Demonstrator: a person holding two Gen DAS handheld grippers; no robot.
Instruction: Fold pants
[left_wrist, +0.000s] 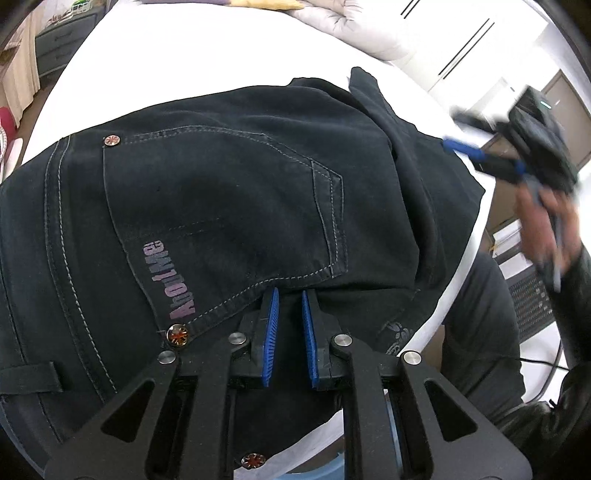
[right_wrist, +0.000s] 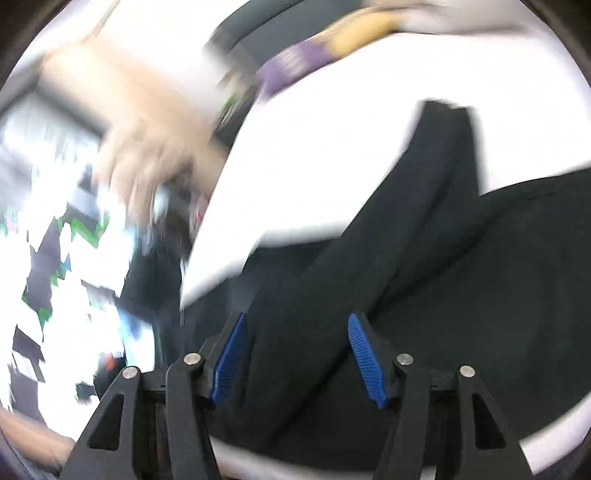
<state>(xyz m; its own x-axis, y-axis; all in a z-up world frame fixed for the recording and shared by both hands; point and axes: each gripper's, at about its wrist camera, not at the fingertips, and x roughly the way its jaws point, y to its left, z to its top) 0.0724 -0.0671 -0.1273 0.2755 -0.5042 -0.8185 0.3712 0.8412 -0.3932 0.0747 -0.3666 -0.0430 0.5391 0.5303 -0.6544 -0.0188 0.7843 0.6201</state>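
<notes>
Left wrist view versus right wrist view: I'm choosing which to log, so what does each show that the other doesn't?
Only the left wrist view shows the back pocket, its rivets, printed lettering and the right gripper held off the pants. Only the right wrist view shows a loose pant leg running between its open fingers, though blurred. Both show the dark pants on the white bed.

White bed (left_wrist: 184, 74), grey dresser (left_wrist: 55, 44), brown door (left_wrist: 565, 107).

A white bed (left_wrist: 192, 62) carries the things. Black pants (left_wrist: 221, 206) lie directly on it, and pale bedding (left_wrist: 354, 22) lies at its far end.
</notes>
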